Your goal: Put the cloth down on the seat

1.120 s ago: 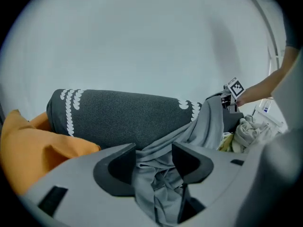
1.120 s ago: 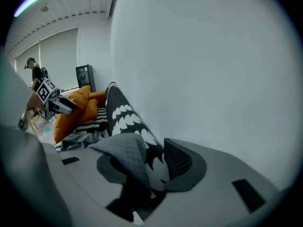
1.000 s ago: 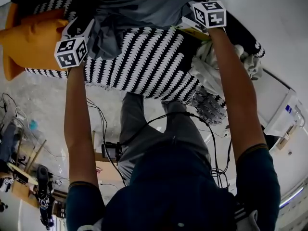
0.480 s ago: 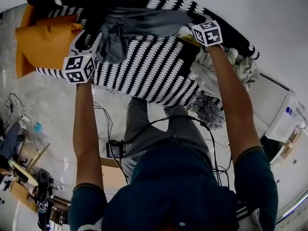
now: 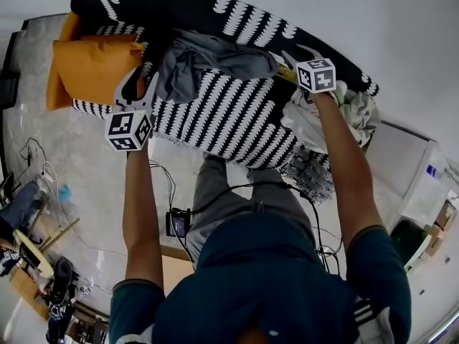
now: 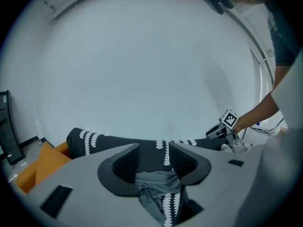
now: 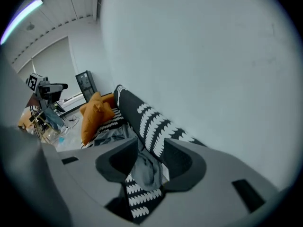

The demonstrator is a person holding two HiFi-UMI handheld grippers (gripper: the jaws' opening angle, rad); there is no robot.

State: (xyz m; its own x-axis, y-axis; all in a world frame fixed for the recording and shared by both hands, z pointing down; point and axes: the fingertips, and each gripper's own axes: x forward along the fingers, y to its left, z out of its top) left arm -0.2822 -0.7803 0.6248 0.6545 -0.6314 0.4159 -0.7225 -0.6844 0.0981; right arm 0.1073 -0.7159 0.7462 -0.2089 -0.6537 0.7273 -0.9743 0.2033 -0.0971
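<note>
A grey cloth [image 5: 208, 63] lies crumpled on the black-and-white patterned seat [image 5: 237, 117] of a sofa, against its backrest. My left gripper [image 5: 138, 84] hangs at the seat's front left corner, just short of the cloth. Its jaws are closing with nothing between them. In the left gripper view the cloth [image 6: 158, 186] shows beyond the gap of that gripper [image 6: 154, 160]. My right gripper [image 5: 300, 52] stands open at the cloth's right end, apart from it. In the right gripper view the cloth [image 7: 144, 167] lies past its jaws [image 7: 147, 155].
An orange cushion [image 5: 93, 67] fills the sofa's left end. A heap of pale fabric [image 5: 315, 120] hangs over the right end. Cables and a small black box [image 5: 178, 223] lie on the floor by the person's legs, with clutter at far left [image 5: 29, 235].
Both grippers have drawn back from the cloth toward the person, the left one farther. The cloth stays on the seat.
</note>
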